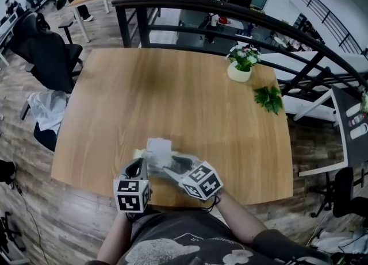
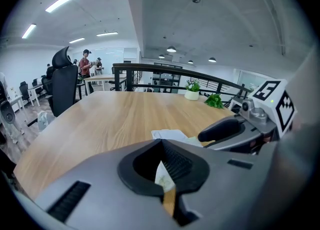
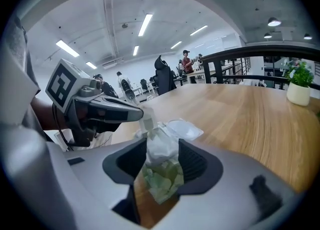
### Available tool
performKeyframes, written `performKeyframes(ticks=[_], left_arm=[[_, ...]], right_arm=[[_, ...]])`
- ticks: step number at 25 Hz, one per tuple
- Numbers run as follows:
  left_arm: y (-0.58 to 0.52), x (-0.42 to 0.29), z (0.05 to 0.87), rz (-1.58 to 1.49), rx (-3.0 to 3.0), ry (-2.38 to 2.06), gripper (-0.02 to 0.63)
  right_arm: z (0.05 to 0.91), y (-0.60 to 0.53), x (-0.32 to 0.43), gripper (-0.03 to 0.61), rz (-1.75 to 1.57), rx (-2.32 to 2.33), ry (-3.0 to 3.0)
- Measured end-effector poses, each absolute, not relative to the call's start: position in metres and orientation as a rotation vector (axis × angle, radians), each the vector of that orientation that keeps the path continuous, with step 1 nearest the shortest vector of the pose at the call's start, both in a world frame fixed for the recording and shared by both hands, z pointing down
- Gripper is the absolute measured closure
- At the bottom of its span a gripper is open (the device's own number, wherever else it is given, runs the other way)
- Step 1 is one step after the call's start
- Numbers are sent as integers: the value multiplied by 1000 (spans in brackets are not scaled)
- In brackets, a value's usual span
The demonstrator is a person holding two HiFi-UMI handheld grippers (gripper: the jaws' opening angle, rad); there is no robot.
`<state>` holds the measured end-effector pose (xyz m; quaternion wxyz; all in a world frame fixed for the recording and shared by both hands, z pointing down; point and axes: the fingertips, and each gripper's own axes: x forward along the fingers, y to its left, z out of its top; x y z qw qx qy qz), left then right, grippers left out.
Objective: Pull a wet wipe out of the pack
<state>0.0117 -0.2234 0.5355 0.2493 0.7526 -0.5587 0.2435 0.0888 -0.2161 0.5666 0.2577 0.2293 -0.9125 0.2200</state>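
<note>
The wet wipe pack [image 1: 157, 148] lies near the front edge of the wooden table [image 1: 172, 85], its clear lid [image 3: 183, 128] flipped open. My left gripper [image 1: 140, 164] is shut on the pack's left edge; a thin pale green sliver of the pack [image 2: 163, 178] shows pinched between its jaws. A crumpled white wipe [image 3: 161, 143] sticks up from the green pack [image 3: 162, 183]. My right gripper [image 3: 162, 158] is open, with the wipe standing between its pads. In the left gripper view, the right gripper's black finger [image 2: 222, 129] reaches in from the right.
A small potted plant [image 1: 241, 65] and a green leafy sprig [image 1: 268, 98] sit at the table's far right. A black railing [image 1: 230, 11] runs behind the table. Office chairs [image 1: 52, 51] stand at the left.
</note>
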Motion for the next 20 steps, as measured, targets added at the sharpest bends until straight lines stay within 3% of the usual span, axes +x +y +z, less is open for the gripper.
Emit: performKeyframes(ticks=[4, 15, 18, 20], left_arm=[[-224, 13, 535, 670, 2059, -1510, 600], [-226, 13, 537, 680, 2084, -1478, 600], [-226, 13, 537, 682, 2089, -1468, 600], [-225, 13, 539, 679, 2089, -1461, 600]], right_arm=[[575, -215, 86, 371, 578, 585, -2436], [577, -217, 83, 371, 540, 597, -2430], [577, -217, 84, 380, 526, 604, -2418], [577, -217, 84, 422, 507, 610, -2410]])
